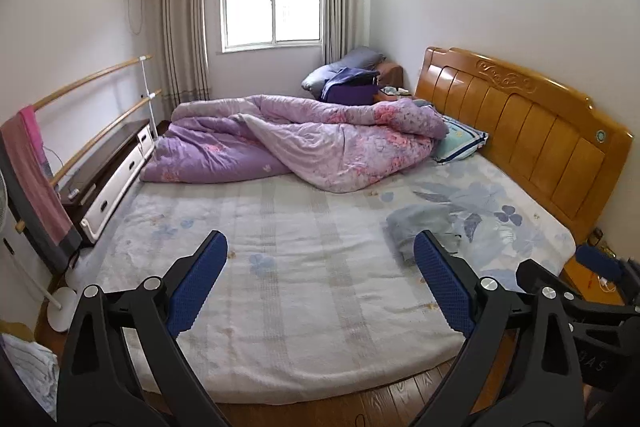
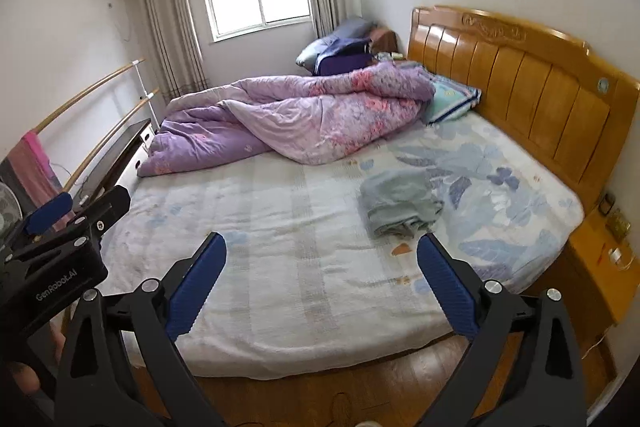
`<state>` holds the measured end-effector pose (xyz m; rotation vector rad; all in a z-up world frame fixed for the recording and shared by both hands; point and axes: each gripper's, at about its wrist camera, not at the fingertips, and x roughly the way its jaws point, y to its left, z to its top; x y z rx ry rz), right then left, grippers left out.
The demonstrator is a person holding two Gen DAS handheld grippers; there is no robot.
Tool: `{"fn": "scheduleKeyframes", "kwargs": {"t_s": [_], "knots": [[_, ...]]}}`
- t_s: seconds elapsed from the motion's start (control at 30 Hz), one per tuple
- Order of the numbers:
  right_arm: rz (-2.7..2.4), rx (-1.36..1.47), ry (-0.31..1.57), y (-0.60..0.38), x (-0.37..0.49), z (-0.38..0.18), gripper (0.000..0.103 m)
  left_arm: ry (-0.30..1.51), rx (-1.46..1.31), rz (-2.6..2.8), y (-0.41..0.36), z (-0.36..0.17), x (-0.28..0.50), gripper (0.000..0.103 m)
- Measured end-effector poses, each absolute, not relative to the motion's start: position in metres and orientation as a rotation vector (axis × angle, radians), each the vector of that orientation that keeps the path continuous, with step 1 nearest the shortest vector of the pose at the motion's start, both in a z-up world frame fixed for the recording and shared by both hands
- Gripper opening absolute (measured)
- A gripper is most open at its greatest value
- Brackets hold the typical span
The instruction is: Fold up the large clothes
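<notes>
A folded pale blue-grey garment lies on the bed's floral sheet, right of the middle; it also shows in the left wrist view, partly hidden by a finger. My left gripper is open and empty, held above the near edge of the bed. My right gripper is open and empty too, just short of the garment. The left gripper's body shows at the left of the right wrist view.
A rumpled purple floral quilt covers the far half of the bed, with a pillow by the wooden headboard. A low cabinet and wooden rails stand on the left. A nightstand stands at the right.
</notes>
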<state>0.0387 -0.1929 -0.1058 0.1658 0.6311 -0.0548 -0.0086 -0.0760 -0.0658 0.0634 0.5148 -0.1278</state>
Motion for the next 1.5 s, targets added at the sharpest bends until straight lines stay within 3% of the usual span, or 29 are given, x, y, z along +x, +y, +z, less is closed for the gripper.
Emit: {"fn": "scheduleKeyframes", "kwargs": {"t_s": [0.37,1.5], "knots": [[0.002,0.102,0.584,-0.209,0.001,-0.050,0.095,0.501,0.055,-0.115,-0.103,-0.018,-0.048,0.097],[0.034,0.072,0.501,-0.199,-0.018,-0.010,0.095,0.430,0.046,-0.053,-0.098,0.026,-0.070,0.097]]}}
